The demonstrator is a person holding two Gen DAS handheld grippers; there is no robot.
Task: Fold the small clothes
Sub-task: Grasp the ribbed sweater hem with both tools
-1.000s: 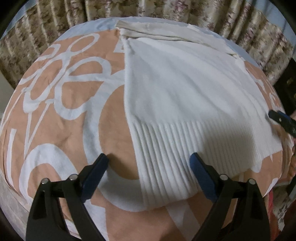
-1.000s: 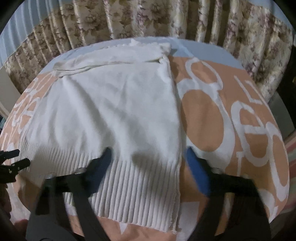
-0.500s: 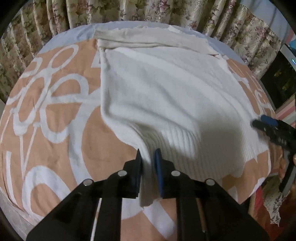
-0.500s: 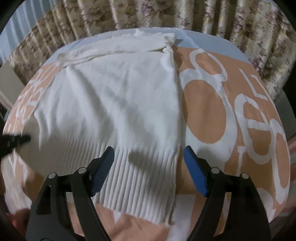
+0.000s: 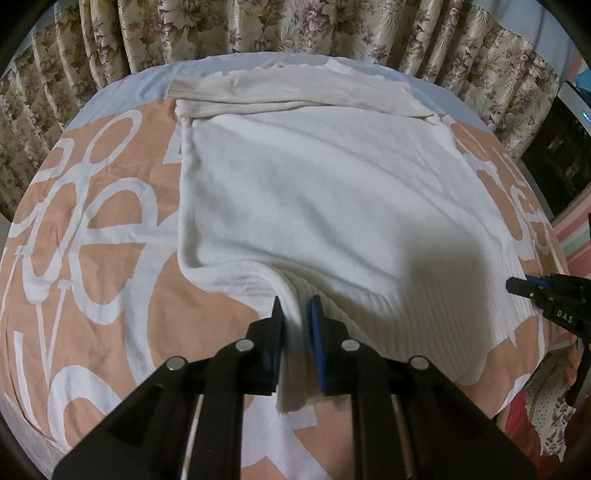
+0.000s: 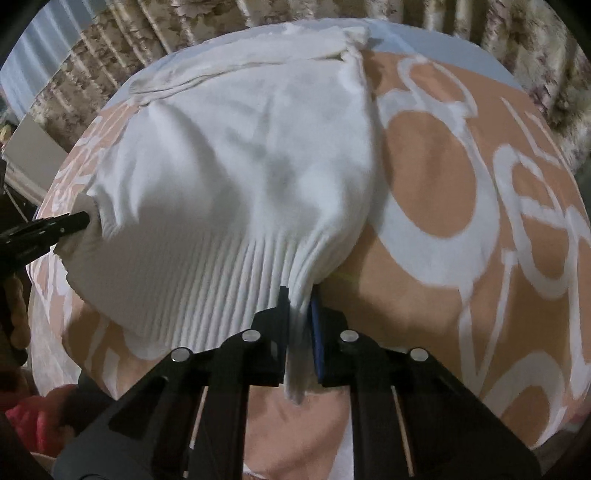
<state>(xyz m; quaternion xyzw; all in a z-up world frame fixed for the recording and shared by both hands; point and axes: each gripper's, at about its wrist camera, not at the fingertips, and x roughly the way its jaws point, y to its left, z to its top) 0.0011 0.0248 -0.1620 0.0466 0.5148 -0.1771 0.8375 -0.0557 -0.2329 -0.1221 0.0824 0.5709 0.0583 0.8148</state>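
Left wrist view: white knitted sweater [image 5: 325, 206] spread flat on a bed cover [image 5: 92, 229] with peach ground and big white loop pattern. Ribbed hem at the near side, folded sleeves laid across the far edge. Left gripper [image 5: 295, 325] pressed together on the near left corner of the ribbed hem, a bunch of knit squeezed between the two pads and hanging out a little below them. Hem lifted and wrinkled just around this grip, flat elsewhere. Dark shadow on the lower right part of the cloth. At the right edge, tip of the right gripper [image 5: 532, 290] touching the other hem corner. Behind the bed, flowered curtain [image 5: 295, 26] across the whole back; at far right a dark cabinet [image 5: 557, 147] and some striped and flowered cloth hanging low.

Right wrist view: same sweater [image 6: 240, 177], here pulled up into a rounded bulge. Right gripper [image 6: 299, 299] clamped on the right corner of the ribbed hem, a strip of knit caught between the pads and sticking out below. At the left edge, left gripper [image 6: 75, 221] holding the opposite corner. Bed cover [image 6: 461, 184] open to the right of the sweater. Curtain [image 6: 110, 44] blurred at the top. Something red [image 6: 29, 410] at the lower left corner, too blurred to name.
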